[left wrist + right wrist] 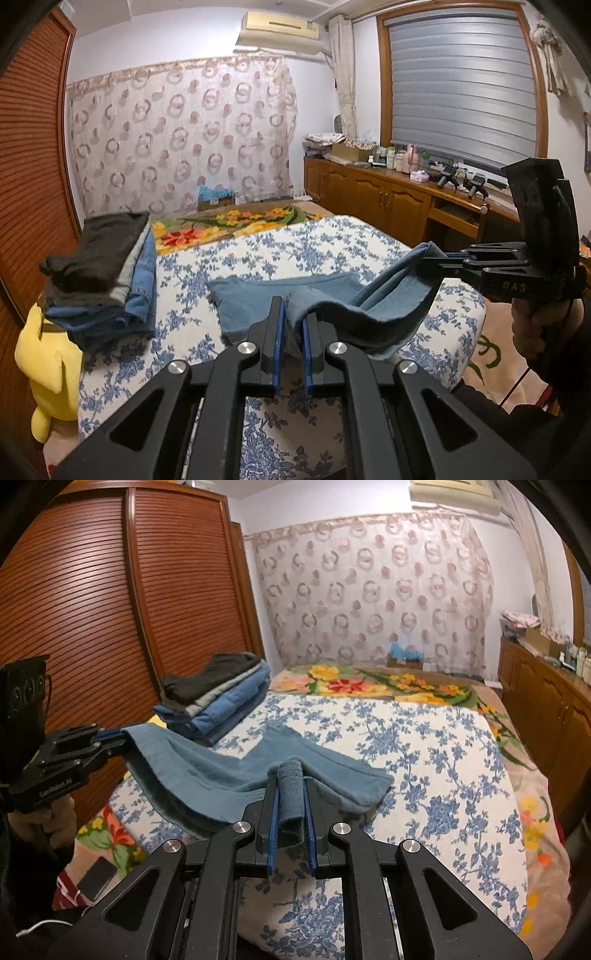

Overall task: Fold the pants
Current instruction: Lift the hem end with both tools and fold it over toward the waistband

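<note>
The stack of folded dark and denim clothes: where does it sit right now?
The stack of folded dark and denim clothes sits at the bed's left edge beside the brown slatted wardrobe, above a yellow plush toy and left of the blue pants.

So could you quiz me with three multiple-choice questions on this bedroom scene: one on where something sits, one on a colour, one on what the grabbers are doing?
1. Where is the stack of folded clothes?
A. on the bed by the wardrobe
B. on the cabinet
C. on the floor

2. What colour are the pants being folded?
A. red
B. blue
C. white

3. What are the left gripper and right gripper doing?
A. both open
B. one open
C. both clamped on the pants

Answers: A, the stack sits beside the slatted doors; B, the cloth is blue; C, fabric sits pinched in each.
</note>
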